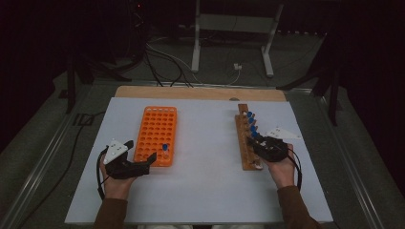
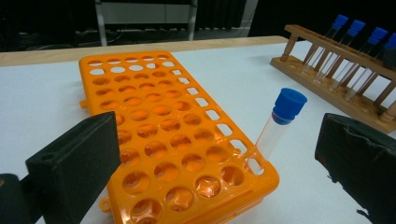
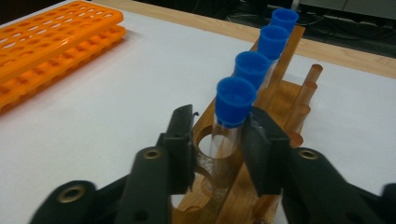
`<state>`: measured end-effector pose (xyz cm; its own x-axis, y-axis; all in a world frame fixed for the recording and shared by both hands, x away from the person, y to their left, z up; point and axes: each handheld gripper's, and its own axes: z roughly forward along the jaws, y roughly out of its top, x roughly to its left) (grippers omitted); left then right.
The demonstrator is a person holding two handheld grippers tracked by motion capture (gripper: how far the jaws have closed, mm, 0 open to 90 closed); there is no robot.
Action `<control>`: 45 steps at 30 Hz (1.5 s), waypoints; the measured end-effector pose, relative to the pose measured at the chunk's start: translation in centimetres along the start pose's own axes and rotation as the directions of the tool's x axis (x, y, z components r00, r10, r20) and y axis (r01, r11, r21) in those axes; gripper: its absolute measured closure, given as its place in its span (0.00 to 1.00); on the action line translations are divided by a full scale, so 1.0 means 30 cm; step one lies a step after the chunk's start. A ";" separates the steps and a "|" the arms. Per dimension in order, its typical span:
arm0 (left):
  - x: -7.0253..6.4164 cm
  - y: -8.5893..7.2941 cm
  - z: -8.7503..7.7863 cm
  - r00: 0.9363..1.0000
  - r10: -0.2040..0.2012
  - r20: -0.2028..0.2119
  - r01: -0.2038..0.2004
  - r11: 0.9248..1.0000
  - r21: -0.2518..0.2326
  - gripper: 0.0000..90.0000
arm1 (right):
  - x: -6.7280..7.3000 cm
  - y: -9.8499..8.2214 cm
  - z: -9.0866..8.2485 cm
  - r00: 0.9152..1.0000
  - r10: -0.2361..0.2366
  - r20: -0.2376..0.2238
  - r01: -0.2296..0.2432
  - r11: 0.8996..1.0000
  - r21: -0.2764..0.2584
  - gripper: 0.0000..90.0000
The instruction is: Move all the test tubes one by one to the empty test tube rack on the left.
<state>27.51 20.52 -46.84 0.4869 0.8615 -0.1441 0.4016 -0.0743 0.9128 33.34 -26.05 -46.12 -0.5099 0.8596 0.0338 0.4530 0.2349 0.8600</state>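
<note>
The right gripper (image 3: pixel 217 140) has its two black jaws around the nearest clear glass test tube with a blue cap (image 3: pixel 229 121), just under the cap, where it stands in the long wooden tube rack (image 3: pixel 280 100). The jaws stand narrow with the tube between them; the far pad looks to be against the glass, while a thin gap seems to remain at the near pad, so the grip does not look complete. To do this well, I judge the pads should close squarely on the glass below the cap, then lift straight along the tube's axis so it clears its hole without knocking the three capped tubes (image 3: pixel 261 51) lined up beyond the jaws.

The left gripper (image 2: pixel 215 158) has its jaws spread wide and holds nothing. Between them, a little ahead, one blue-capped clear tube (image 2: pixel 280 126) leans in a corner hole of the orange plastic multi-hole rack (image 2: pixel 149 121). Its other holes look empty. In the high view that rack (image 1: pixel 156 133) lies just beyond the left gripper (image 1: pixel 138 157).
</note>
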 end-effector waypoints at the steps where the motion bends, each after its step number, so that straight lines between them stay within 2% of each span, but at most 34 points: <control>1: 0.000 -0.001 0.000 1.000 0.001 -0.002 -0.001 1.000 0.001 0.01 | -0.001 0.000 0.002 1.000 0.003 -0.001 -0.003 1.000 0.001 0.75; 15: -0.011 -0.004 0.007 1.000 0.018 -0.006 -0.018 1.000 0.013 0.01 | 0.005 0.000 0.020 0.999 0.025 0.026 -0.025 1.000 -0.018 0.82; 22: -0.013 -0.002 0.003 1.000 0.017 -0.005 -0.017 1.000 0.010 0.01 | 0.017 -0.001 0.017 1.000 0.000 0.029 0.001 1.000 -0.020 0.85; 28: -0.016 0.005 -0.002 1.000 0.013 -0.004 -0.013 1.000 0.006 0.01 | 0.015 0.012 -0.006 1.000 -0.007 0.031 0.008 0.999 -0.047 0.85; 36: -0.033 0.038 -0.005 0.999 0.035 0.020 -0.035 0.999 -0.008 0.01 | 0.007 0.044 -0.042 0.999 -0.025 0.037 0.027 0.997 -0.067 0.85; 45: -0.050 0.071 -0.001 0.995 0.078 0.065 -0.076 0.997 -0.035 0.01 | 0.016 0.100 -0.083 0.998 -0.047 0.031 0.050 0.995 -0.091 0.85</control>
<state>27.59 19.09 -44.65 0.5661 0.8186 -0.0972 0.3364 -0.1218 0.9338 32.63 -26.07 -42.26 -0.5080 0.8610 -0.0225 0.3590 0.2354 0.9032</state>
